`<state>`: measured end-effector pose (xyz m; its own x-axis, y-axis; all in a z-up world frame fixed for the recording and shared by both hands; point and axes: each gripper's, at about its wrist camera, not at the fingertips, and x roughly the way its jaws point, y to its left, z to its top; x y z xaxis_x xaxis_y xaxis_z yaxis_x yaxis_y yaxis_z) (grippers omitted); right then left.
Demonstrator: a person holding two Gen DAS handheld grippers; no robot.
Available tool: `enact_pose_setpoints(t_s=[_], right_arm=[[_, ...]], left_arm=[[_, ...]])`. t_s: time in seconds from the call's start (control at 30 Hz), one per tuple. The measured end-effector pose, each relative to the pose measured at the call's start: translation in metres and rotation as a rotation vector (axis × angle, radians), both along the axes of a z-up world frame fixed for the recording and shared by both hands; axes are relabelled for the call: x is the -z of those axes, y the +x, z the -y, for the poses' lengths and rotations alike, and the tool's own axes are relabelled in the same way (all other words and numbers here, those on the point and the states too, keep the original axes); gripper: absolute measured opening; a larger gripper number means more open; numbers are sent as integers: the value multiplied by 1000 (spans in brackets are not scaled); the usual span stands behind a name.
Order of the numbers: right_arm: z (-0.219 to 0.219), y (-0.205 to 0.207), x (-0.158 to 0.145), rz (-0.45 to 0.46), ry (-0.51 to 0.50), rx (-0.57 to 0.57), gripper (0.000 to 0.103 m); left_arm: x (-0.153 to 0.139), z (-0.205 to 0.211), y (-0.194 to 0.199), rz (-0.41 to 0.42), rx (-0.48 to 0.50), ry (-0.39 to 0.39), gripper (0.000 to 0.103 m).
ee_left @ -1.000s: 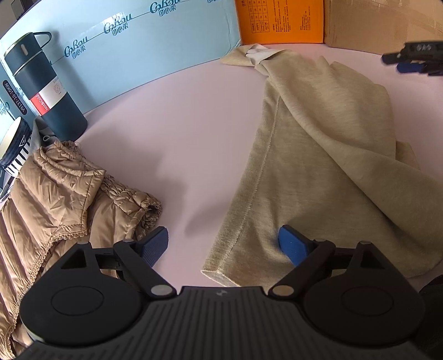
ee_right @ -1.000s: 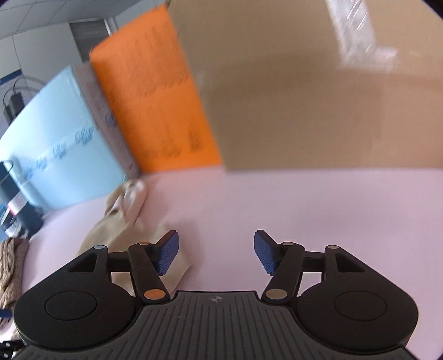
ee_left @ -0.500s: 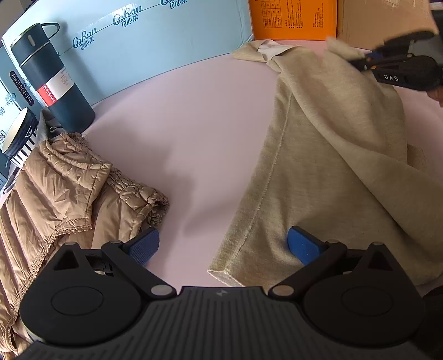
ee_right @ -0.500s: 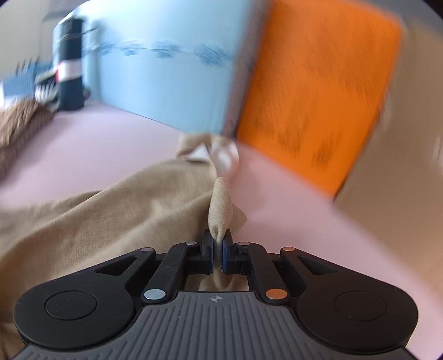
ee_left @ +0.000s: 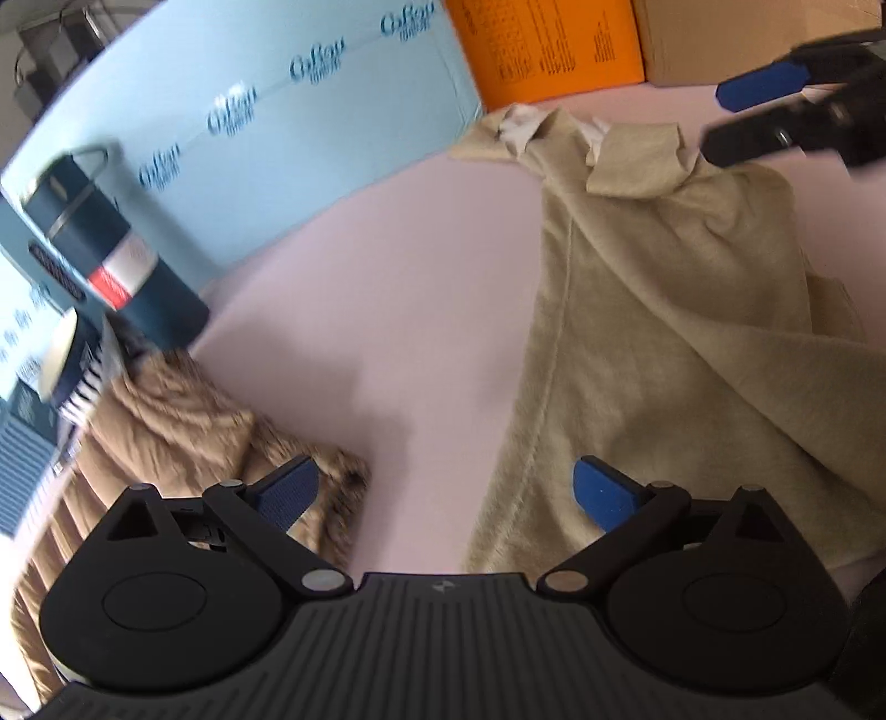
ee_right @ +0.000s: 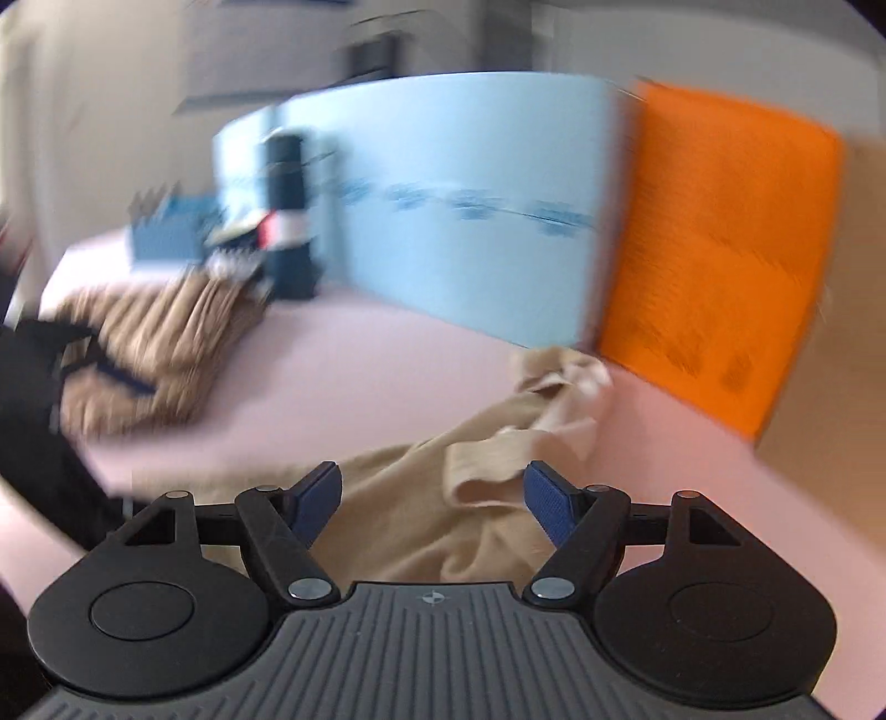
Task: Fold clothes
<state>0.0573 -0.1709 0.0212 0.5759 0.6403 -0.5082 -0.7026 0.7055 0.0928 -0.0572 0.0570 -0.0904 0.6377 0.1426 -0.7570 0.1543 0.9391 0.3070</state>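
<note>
Left claw [ee_left: 446,490]: wide open, empty, beige garment's [ee_left: 664,332] hem beside its right finger.
Right claw [ee_right: 432,498]: wide open, empty, over the folded-in sleeve [ee_right: 487,471].
Advice: square edges before creasing.

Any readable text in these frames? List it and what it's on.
"CoRou": my best reading of the logo repeated along the light blue box, left wrist view; letters blurred, so uncertain.
Small characters under each logo: unreadable.
Orange box: dark print, too small to read.
Dark flask: label blurred, unreadable.
Right wrist view: all print motion-blurred.
</note>
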Motion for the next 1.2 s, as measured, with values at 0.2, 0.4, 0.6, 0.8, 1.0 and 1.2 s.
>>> enact_pose_setpoints(t_s=[0.2,0.4,0.6,0.8,1.0,1.2], right_arm=[[4,39,34,-278,190,83,70],[2,56,57,-395,371,165,69],[33,82,78,-597,650,294,69],[71,76,126,-926,1150,563,70],[86,81,123,-888,1222,665,22],[101,99,96,-718,1064,665,6]], left_arm=[[-3,22,16,20,89,32,99],[14,62,34,-10,234,125,97],[23,76,29,25,279,227,99],[25,74,32,28,260,223,103],[25,71,34,29,254,220,103],[25,73,32,25,247,216,103]])
